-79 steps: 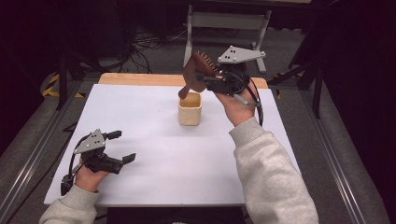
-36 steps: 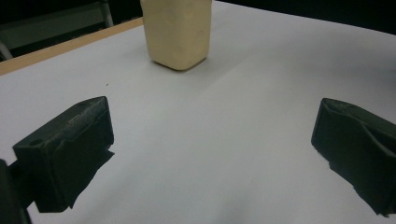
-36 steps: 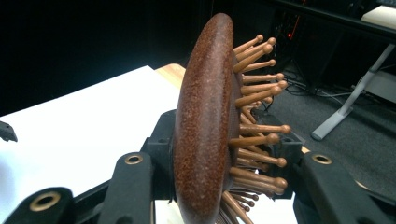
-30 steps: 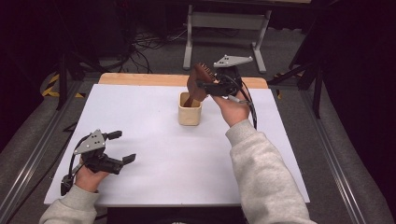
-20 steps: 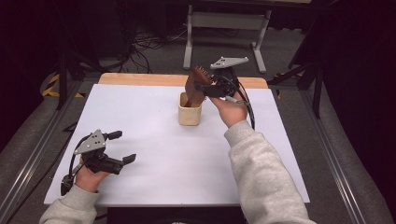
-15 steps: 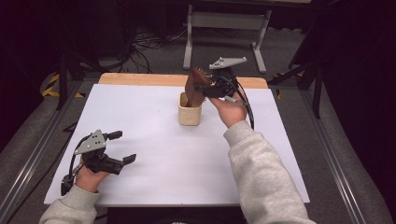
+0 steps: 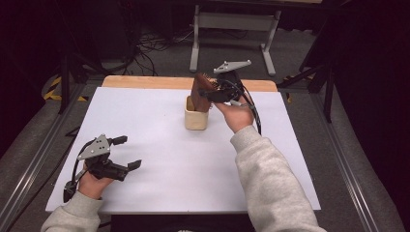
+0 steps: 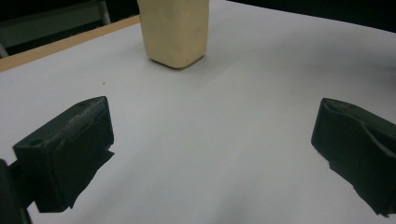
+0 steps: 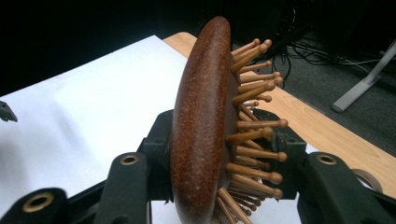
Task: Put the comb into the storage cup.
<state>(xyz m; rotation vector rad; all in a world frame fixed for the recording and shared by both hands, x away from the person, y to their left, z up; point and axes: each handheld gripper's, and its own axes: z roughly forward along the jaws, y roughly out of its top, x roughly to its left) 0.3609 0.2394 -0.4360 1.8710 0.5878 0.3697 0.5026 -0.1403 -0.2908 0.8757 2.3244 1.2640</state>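
A brown wooden hairbrush (image 7: 200, 90) with wooden pins stands handle-down in a cream cup (image 7: 196, 117) at the table's far middle. My right gripper (image 7: 211, 93) is shut on the brush head, just above the cup. In the right gripper view the brush (image 9: 205, 126) stands upright between the jaws, pins pointing right. My left gripper (image 7: 129, 153) rests near the table's front left, open, nothing between its jaws. In the left gripper view the cup (image 8: 175, 30) stands farther off, ahead of the open jaws.
A white sheet (image 7: 159, 159) covers the table, with a wooden edge (image 7: 145, 82) at the far side. A grey metal stand (image 7: 232, 29) and cables lie on the floor beyond. A roll of tape (image 9: 366, 179) sits on the wooden edge.
My right gripper has swung the brush from tilted to upright and lowered it, so its handle now sits down in the cup. The left gripper has not moved.
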